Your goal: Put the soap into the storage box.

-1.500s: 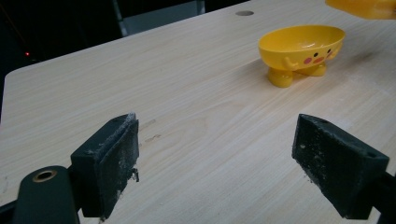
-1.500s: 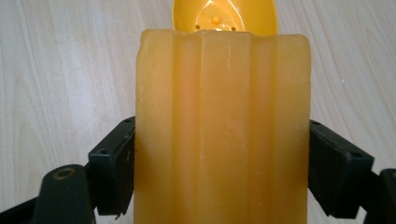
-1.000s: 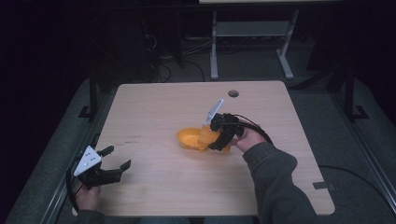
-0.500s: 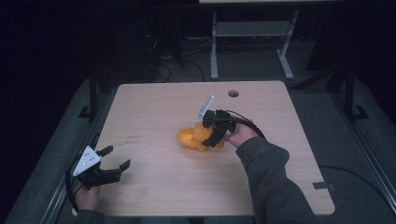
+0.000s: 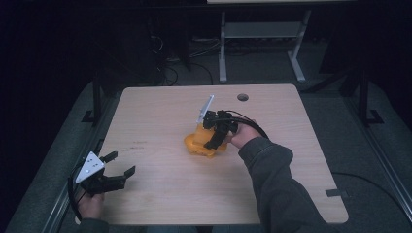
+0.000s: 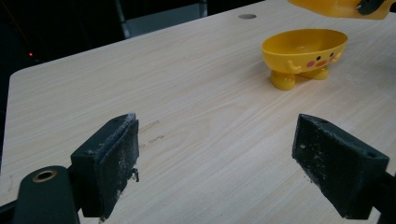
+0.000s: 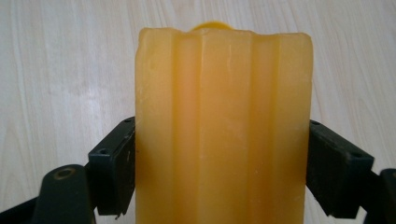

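Observation:
A yellow footed dish (image 6: 303,49) with a painted face stands near the middle of the table (image 5: 160,116); in the high view the dish (image 5: 194,147) lies under my right hand. My right gripper (image 5: 214,138) is shut on an orange ribbed bar (image 7: 222,116), clamped by its two sides and held just above the dish. A sliver of the dish's rim (image 7: 212,23) peeks over the bar's far end. My left gripper (image 5: 122,163) rests at the table's front left corner, open, with nothing between its jaws (image 6: 215,168). It points toward the dish from well away.
A round cable hole (image 5: 243,97) sits near the table's far edge. A faint dark mark (image 6: 152,133) is on the wood just ahead of the left gripper. A white table frame (image 5: 257,34) stands on the dark floor behind.
My right gripper has shifted a little left and away from me with the bar, closer over the dish. The left gripper has stayed put.

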Available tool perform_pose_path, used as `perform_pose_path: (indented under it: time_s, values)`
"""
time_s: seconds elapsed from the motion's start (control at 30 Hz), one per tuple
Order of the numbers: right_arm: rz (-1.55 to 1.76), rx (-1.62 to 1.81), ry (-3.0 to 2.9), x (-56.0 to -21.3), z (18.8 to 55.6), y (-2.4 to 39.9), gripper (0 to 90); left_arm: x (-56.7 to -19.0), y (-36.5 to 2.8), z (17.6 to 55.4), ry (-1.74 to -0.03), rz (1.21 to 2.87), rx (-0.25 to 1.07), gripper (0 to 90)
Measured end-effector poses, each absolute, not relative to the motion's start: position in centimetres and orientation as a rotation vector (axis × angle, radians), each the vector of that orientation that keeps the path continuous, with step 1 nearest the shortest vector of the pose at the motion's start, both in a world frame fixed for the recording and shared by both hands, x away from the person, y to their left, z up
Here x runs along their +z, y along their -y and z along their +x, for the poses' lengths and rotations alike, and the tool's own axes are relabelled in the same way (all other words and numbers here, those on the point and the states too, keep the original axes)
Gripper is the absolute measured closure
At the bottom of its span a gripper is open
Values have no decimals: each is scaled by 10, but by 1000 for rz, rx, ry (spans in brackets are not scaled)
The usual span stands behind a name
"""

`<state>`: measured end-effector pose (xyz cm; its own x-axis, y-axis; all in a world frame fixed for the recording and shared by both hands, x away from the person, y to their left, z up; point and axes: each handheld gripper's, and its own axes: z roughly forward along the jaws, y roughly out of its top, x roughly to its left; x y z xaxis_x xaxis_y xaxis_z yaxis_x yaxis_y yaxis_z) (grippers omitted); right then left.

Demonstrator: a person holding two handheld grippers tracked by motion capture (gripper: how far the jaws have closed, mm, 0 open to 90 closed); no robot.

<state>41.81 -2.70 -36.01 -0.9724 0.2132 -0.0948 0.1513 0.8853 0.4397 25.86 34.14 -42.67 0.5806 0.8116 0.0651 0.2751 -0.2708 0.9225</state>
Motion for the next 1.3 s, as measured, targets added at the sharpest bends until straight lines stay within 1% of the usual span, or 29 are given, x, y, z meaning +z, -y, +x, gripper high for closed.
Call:
perform_pose_path:
  time_s: [0.37, 0.53, 0.6, 0.87, 1.3]
  values:
    - [242, 623, -2932, -359, 425, 10, 205, -427, -341, 259, -884, 1817, 674, 139]
    - [240, 598, -2958, -366, 428, 4, 205, -427, -341, 258, -887, 1813, 674, 139]
    - [251, 609, -2964, -368, 429, 3, 205, -425, -343, 257, -857, 1817, 676, 139]
    - [268, 563, -3002, -378, 434, -3, 205, -426, -342, 257, -879, 1816, 679, 139]
    - [276, 562, -3009, -383, 438, -8, 204, -426, -342, 257, -881, 1812, 678, 139]
